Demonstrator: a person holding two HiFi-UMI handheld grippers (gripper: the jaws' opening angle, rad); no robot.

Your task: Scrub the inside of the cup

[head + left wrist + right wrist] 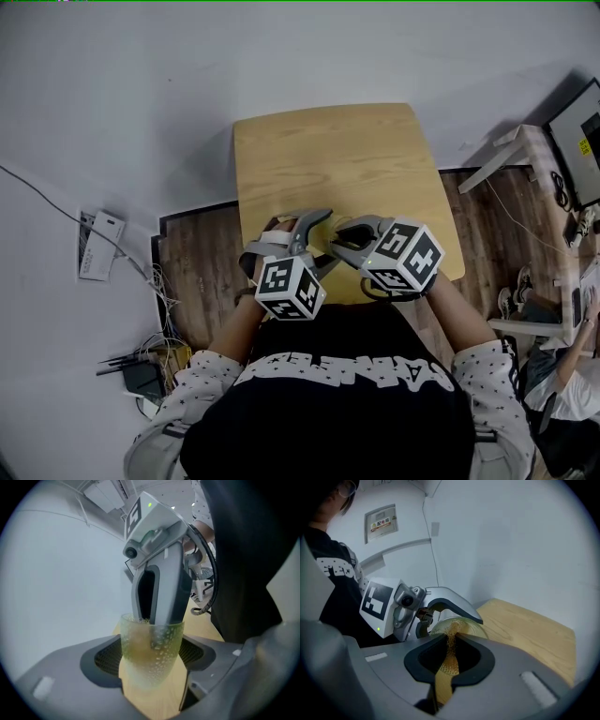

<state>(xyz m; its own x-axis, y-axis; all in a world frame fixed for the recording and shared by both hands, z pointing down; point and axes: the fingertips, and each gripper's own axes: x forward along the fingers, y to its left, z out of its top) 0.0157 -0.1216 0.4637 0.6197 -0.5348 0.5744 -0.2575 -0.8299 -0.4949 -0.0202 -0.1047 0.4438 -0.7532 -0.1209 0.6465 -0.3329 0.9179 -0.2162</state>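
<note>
A translucent pale-green cup (pixel 151 653) with a dimpled wall stands upright between the pads of my left gripper (pixel 151 670), which is shut on its sides. From above, my right gripper (pixel 157 632) reaches down into the cup's mouth. In the right gripper view that gripper (pixel 452 634) is shut on a thin yellow-brown sponge (pixel 449 663), and the cup's rim (pixel 471 626) shows just beyond its tips. Both grippers meet over the near edge of the wooden table (pixel 347 159): left (pixel 317 242), right (pixel 343 238). The head view hides the cup behind them.
The small table stands against a white wall, with wood floor on both sides. A white box with cables (pixel 98 246) lies on the floor at the left. A desk with a monitor (pixel 581 141) and another person (pixel 572 375) are at the right.
</note>
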